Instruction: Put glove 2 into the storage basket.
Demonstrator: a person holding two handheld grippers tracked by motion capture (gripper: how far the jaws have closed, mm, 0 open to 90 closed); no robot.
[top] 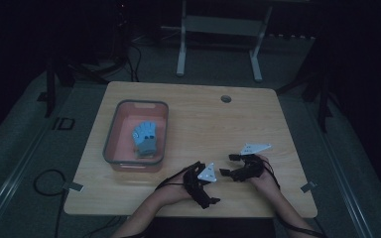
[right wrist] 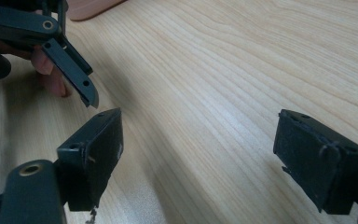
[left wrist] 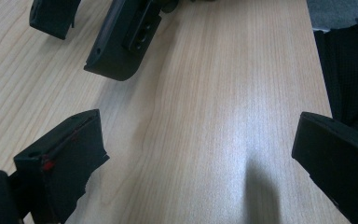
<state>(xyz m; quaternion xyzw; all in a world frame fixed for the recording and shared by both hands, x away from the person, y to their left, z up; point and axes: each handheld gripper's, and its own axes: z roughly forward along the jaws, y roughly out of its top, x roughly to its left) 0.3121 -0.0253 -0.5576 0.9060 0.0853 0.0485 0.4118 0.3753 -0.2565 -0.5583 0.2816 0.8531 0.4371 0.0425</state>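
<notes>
Both grippers are held low at the near table (top: 193,106) edge, well apart from the work. Left gripper (left wrist: 196,158): jaws spread, nothing between them. Right gripper (right wrist: 196,154): likewise spread, empty. One blue glove (top: 145,137) is seen lying inside one pink bin (top: 110,136), far-left. Risk: the grippers are nearly touching, so a clash or cable snag is judged likely on reach-out; the bin could be shoved by a low approach.

Left gripper (top: 217,176), right gripper (top: 226,164): fingers spread wide, tips facing each other.
</notes>
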